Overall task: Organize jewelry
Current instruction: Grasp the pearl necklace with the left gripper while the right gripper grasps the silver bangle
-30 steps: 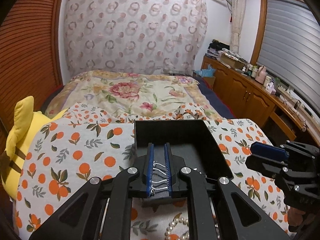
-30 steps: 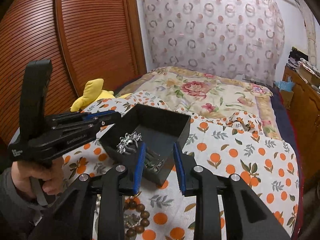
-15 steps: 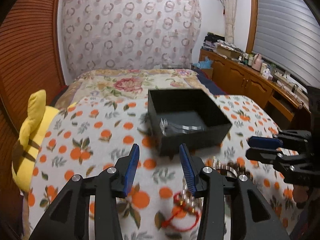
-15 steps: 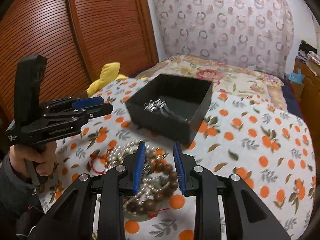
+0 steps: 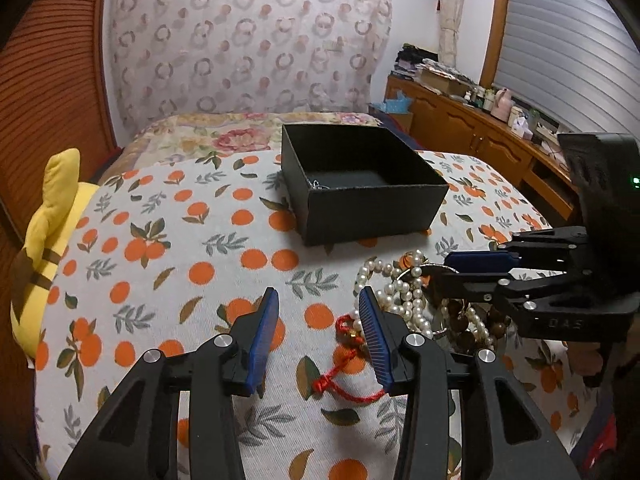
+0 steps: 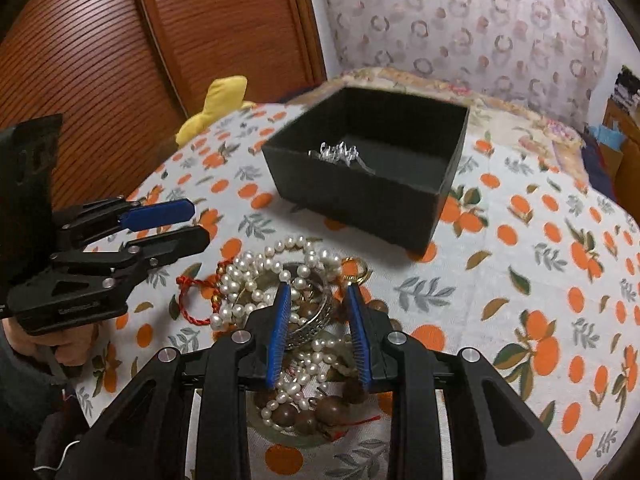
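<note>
From the left wrist camera, the left gripper (image 5: 318, 312) hangs with its jaws wide apart and nothing between them, above the orange-print cloth (image 5: 168, 248). A red cord bracelet (image 5: 344, 360) lies just under its right finger. Beyond stands the black box (image 5: 360, 200), with a glint of silver barely showing inside. To the right, the right gripper (image 5: 444, 270) reaches over a heap of pearls (image 5: 396, 292).

From the right wrist camera, the right gripper (image 6: 319, 320) sits low over the jewelry pile (image 6: 296, 280), jaws parted on either side of a metal bangle (image 6: 316, 320); whether they touch it I cannot tell. A silver piece (image 6: 340, 154) lies in the black box (image 6: 360, 196). The left gripper (image 6: 180, 224) is at the left, jaws apart, near a yellow plush toy (image 6: 216, 104).
</note>
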### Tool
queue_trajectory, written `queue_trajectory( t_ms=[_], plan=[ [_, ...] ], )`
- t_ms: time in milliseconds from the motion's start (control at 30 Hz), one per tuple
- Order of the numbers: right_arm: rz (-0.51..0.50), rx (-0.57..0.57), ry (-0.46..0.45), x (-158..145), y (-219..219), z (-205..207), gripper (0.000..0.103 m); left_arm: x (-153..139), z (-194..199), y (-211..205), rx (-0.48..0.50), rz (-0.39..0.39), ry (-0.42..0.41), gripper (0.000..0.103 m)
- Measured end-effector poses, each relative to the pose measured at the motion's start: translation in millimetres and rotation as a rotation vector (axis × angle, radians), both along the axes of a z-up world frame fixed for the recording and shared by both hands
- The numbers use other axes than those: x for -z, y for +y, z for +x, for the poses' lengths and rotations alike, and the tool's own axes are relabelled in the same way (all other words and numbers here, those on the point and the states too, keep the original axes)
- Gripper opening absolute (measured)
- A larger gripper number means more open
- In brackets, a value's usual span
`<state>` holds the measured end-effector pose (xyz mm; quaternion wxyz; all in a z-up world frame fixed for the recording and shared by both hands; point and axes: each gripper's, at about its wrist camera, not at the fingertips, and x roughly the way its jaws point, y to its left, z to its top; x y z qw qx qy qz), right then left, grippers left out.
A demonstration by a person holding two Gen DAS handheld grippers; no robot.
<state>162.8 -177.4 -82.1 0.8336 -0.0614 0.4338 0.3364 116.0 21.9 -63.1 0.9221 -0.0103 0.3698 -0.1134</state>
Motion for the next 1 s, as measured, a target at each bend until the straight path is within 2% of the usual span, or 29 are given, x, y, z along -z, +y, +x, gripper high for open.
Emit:
queue_trajectory(
  t_ms=[33,200,467,1000],
  plan=[
    [0.0,0.0,0.003,0.4,-0.2,0.6,0.031,0.9,-0.6,0.2,-0.002,-0.001,0.001,0.04],
    [-0.003,-0.015,-0.007,-4.2,-1.3,-3.1,0.005,2.6,-2.0,-1.0,0.001,-0.003,0.005,0.04],
    [-0.054,0.005,-0.103,-16.1,-9.2,-11.4,0.004,2.8,-2.9,-3.0,0.005,-0.004,0.006,0.04],
    [-0.069,0.077,-0.296,-59.0,-29.9,-21.2,0.004,1.3,-19.5,-25.4,0.067,-0.039,0.009,0.04]
  ],
)
